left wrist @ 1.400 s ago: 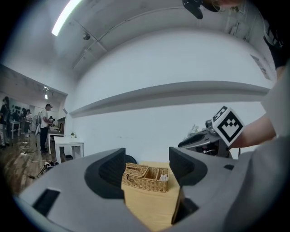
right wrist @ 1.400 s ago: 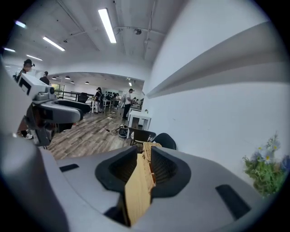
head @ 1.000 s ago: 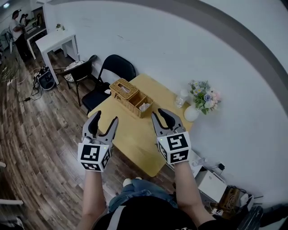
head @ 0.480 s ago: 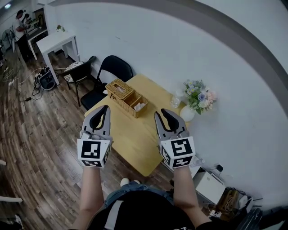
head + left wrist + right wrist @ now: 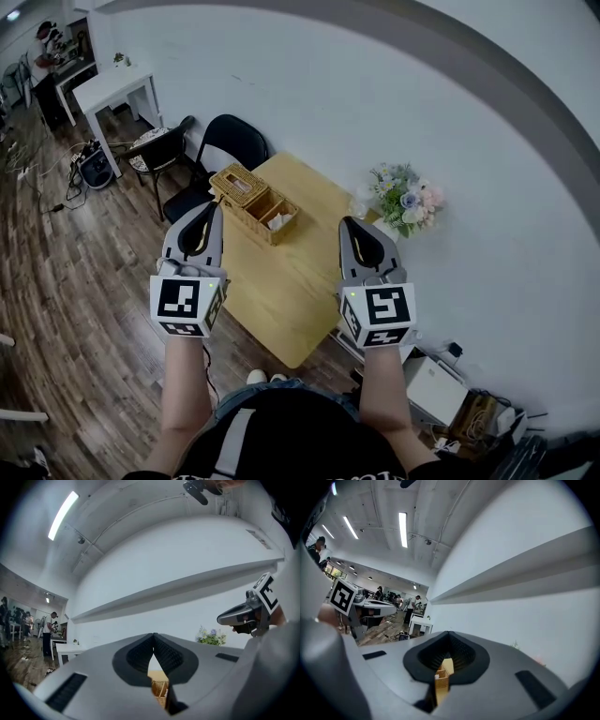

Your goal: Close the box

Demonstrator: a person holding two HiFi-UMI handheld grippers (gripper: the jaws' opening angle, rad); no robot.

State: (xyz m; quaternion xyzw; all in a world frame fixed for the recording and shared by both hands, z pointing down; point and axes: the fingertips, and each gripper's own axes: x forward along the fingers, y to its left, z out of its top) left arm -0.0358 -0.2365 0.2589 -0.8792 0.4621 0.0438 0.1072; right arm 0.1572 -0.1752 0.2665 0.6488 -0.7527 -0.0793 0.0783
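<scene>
A woven wicker box (image 5: pixel 253 202) sits at the far left part of the yellow table (image 5: pixel 291 281); its left half is covered by a lid, its right compartments lie uncovered with something white inside. My left gripper (image 5: pixel 208 208) is held up in the air, near side of the box, jaws shut with nothing between them. My right gripper (image 5: pixel 354 225) hangs over the table's right side, also shut and empty. A slice of the box (image 5: pixel 159 692) shows below the left jaws' tips in the left gripper view, and the box (image 5: pixel 440 679) peeks through in the right gripper view.
A white vase of flowers (image 5: pixel 401 202) and a clear glass (image 5: pixel 361 204) stand at the table's far right by the wall. Black chairs (image 5: pixel 220 155) stand beyond the box. A white table (image 5: pixel 108 89) and a person (image 5: pixel 42 47) are far left. Wooden floor surrounds the table.
Both grippers have closed: the left one first, then the right. Both hands drifted slightly apart and the view shifted a little.
</scene>
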